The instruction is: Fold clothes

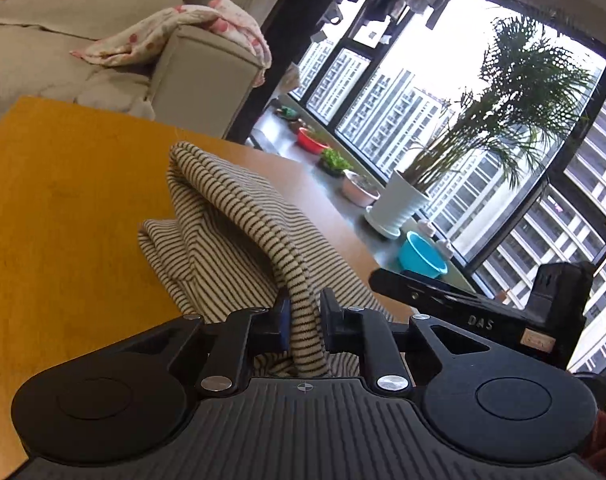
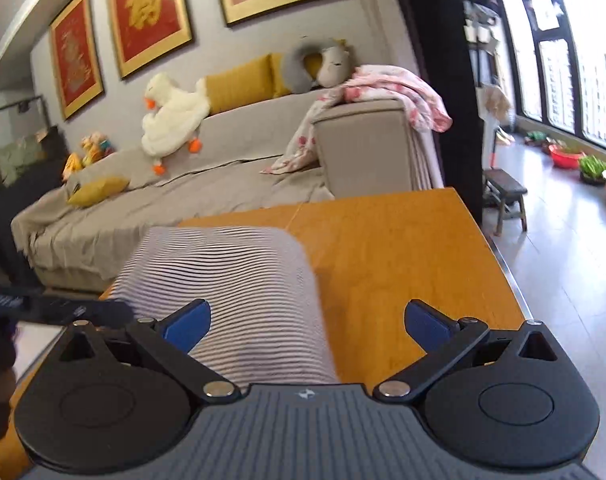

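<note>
From the left wrist view, my left gripper point(image 1: 305, 320) is pinched narrow on a thick rolled edge of the striped garment point(image 1: 239, 216) — the cream-and-dark-striped knit runs straight up between the pads. Ahead of the gripper the cloth rises in a hump, then drops in bunched folds to the orange surface point(image 1: 63, 200), which lies bare to the gripper's left. To its right, the other black gripper point(image 1: 463, 300) pokes in from the edge of the picture, near the cloth.

From the right wrist view, my right gripper point(image 2: 305, 320) stands wide, its blue pads well apart and pressing on nothing. The striped garment point(image 2: 231, 280) lies between them toward the left pad — blurred, its stripes wavy, its right edge rounded. Bare surface point(image 2: 403, 248) stretches ahead and to the gripper's right.
</note>
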